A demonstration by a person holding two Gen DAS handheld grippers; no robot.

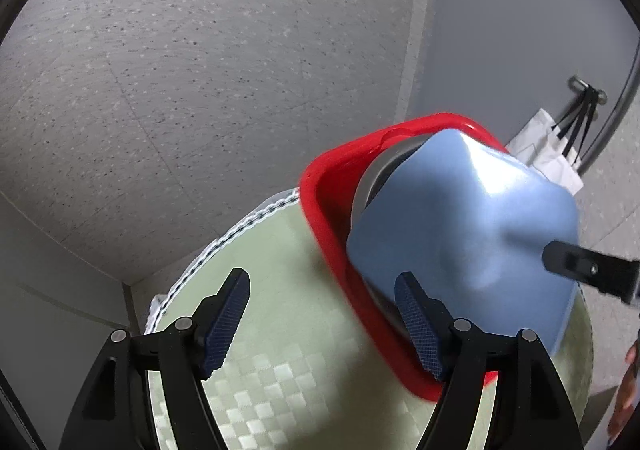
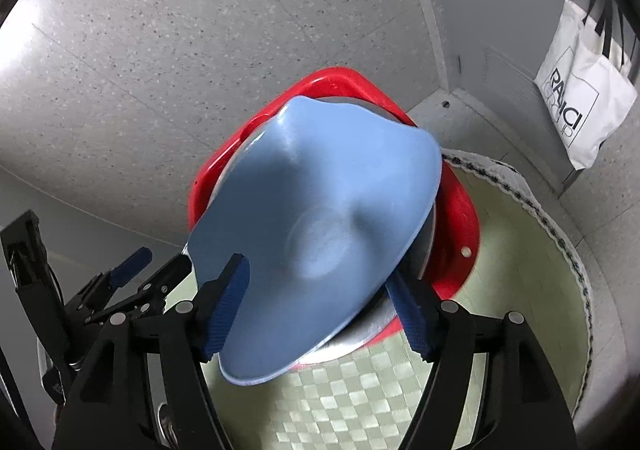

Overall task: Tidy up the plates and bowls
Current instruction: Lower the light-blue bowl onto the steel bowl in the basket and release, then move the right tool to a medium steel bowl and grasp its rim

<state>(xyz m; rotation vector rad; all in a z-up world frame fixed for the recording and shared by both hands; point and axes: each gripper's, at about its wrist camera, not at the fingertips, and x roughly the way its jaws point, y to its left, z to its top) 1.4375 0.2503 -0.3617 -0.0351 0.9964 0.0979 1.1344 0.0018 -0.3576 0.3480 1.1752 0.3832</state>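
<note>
A light blue wavy-edged plate [image 1: 460, 230] lies tilted and blurred on a metal bowl [image 1: 376, 178] inside a red basin [image 1: 320, 186]. My left gripper [image 1: 320, 314] stands open over the green cloth, with its right pad at the basin's near rim by the plate's edge. A black finger [image 1: 580, 266] of my right gripper reaches over the plate from the right. In the right wrist view the blue plate [image 2: 312, 218] fills the space between the wide jaws of my right gripper [image 2: 320, 306], which is open. The metal bowl [image 2: 360, 326] shows under it, in the red basin [image 2: 460, 218].
The basin sits on a round table with a green checkered cloth [image 2: 520, 250] edged in white trim. My left gripper [image 2: 156, 270] shows at the left. A white tote bag [image 2: 580, 102] hangs on the wall at the right. Speckled grey floor lies beyond.
</note>
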